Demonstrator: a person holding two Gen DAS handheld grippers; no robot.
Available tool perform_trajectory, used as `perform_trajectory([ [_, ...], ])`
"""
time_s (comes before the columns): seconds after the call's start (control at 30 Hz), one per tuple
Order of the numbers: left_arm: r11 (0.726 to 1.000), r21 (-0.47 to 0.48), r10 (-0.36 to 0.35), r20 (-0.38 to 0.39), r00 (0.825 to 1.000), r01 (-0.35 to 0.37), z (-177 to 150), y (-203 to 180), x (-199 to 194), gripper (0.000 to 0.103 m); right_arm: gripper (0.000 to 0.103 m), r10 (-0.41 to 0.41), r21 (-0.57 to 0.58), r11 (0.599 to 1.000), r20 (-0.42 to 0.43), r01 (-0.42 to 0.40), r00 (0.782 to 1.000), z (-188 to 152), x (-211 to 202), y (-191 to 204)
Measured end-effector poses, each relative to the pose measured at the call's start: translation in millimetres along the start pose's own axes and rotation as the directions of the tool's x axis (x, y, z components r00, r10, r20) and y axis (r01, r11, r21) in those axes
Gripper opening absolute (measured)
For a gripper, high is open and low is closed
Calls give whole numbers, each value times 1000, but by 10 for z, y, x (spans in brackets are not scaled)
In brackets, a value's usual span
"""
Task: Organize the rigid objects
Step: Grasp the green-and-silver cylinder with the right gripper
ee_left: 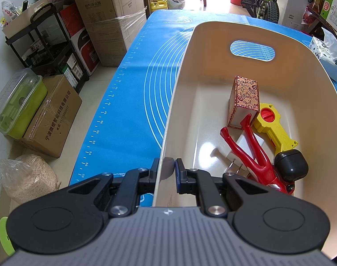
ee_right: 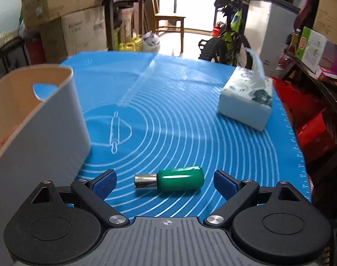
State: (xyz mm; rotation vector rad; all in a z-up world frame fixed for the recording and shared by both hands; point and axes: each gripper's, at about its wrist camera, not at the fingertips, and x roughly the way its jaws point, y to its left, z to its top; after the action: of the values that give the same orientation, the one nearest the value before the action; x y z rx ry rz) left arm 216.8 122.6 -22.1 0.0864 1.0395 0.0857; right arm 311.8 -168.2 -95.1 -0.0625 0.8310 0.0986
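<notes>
My left gripper (ee_left: pixel 166 169) is shut on the near rim of a cream plastic bin (ee_left: pixel 181 75), one finger inside the wall and one outside. In the bin lie a red patterned box (ee_left: pixel 245 98), a yellow toy with a red dial (ee_left: pixel 271 123), a red slingshot-shaped piece (ee_left: pixel 251 150), a white plug adapter (ee_left: pixel 235 153) and a black rounded object (ee_left: pixel 291 165). My right gripper (ee_right: pixel 165 182) is open, low over the blue mat. A green bottle with a silver cap (ee_right: pixel 175 178) lies on its side between the fingers, untouched. The bin (ee_right: pixel 42 119) stands to its left.
A blue silicone mat (ee_right: pixel 179 115) covers the table. A tissue pack (ee_right: pixel 246 102) sits at the far right of the mat. Cardboard boxes (ee_left: pixel 110 20), a black shelf and a bicycle (ee_right: pixel 228 37) stand beyond the table edges.
</notes>
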Motion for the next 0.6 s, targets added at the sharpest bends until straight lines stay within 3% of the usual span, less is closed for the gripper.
perform_trajectory([
  [0.3,1000,0,0,0,1000,0,0,2,0,15,91,-14,-10,1000,12,14,1000,-92,225,53],
  [0.5,1000,0,0,0,1000,0,2,2,-1,15,79,-24,47,999,13,23,1000,-103,303,-29],
  [0.6,1000,0,0,0,1000,0,2,4,-1,15,79,-15,36,999,21,15,1000,-129,288,-19],
])
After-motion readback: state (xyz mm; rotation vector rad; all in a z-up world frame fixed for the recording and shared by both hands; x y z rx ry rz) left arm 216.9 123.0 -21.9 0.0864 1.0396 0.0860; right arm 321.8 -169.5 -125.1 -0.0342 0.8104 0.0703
